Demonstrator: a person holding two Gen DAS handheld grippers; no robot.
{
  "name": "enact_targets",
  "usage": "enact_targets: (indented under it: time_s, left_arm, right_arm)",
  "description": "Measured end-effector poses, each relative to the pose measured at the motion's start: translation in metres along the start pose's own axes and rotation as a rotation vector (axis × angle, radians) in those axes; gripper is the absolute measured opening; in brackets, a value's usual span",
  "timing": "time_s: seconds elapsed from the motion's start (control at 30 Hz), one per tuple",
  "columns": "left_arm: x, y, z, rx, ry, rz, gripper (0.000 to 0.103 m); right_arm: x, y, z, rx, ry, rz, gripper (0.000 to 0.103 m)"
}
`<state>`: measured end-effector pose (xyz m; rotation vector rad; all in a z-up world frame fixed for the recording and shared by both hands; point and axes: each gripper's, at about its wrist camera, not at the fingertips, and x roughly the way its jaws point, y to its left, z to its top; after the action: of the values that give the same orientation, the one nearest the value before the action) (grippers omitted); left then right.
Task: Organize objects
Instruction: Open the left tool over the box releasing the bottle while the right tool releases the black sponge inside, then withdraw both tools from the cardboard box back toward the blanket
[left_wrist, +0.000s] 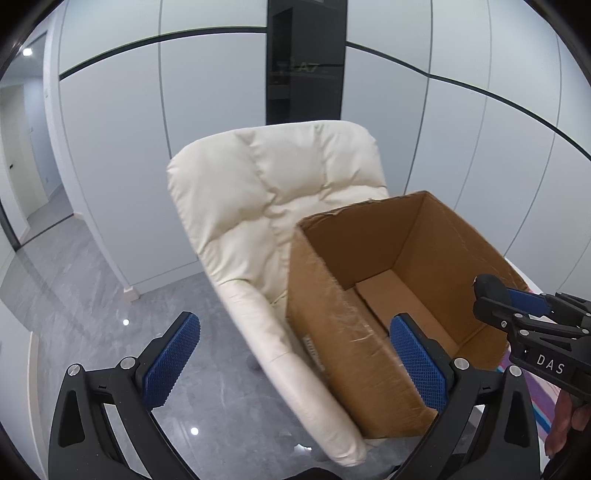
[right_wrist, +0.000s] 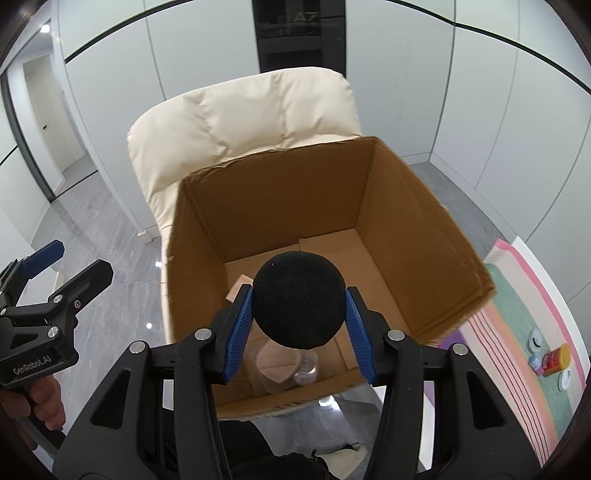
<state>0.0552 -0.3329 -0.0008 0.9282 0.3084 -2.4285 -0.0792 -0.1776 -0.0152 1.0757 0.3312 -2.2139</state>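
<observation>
Two tongs are in play: your right tongs (right_wrist: 299, 314) pinch a black foam ball (right_wrist: 298, 300) above the open cardboard box (right_wrist: 406, 236), held high, probably so it drops cleanly inside. Your left tongs (left_wrist: 295, 362) hang spread and empty, off to the left of the box. The ball is round, so it has no long axis. A clear bottle (right_wrist: 295, 369) lies below your right tongs.

Black foam ball (right_wrist: 299, 300) pinched between right gripper (right_wrist: 300, 334) jaws above open cardboard box (right_wrist: 417, 236) on cream armchair (right_wrist: 229, 122).
</observation>
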Motion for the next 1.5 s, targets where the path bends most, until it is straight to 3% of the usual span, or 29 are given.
enact_targets:
  time_s: [0.13, 0.33, 0.6, 0.93, 1.5]
  left_arm:
    - [0.000, 0.014, -0.001, -0.021, 0.010, 0.019, 0.103]
    - [-0.001, 0.019, -0.001, -0.047, 0.012, 0.025, 0.103]
    - [0.004, 0.005, 0.003, -0.048, 0.018, 0.009, 0.103]
    - [0.011, -0.037, 0.006, -0.001, 0.029, -0.042, 0.103]
    - [0.016, -0.110, 0.007, 0.084, 0.036, -0.124, 0.103]
  right_arm:
    - [0.003, 0.013, 0.002, -0.014, -0.002, 0.009, 0.055]
    - [0.004, 0.023, 0.001, -0.030, 0.004, 0.000, 0.082]
    - [0.002, 0.019, -0.003, -0.043, 0.004, -0.021, 0.088]
    - [-0.007, -0.020, -0.011, -0.005, -0.001, -0.071, 0.101]
    - [-0.028, -0.092, -0.031, 0.106, -0.001, -0.153, 0.102]
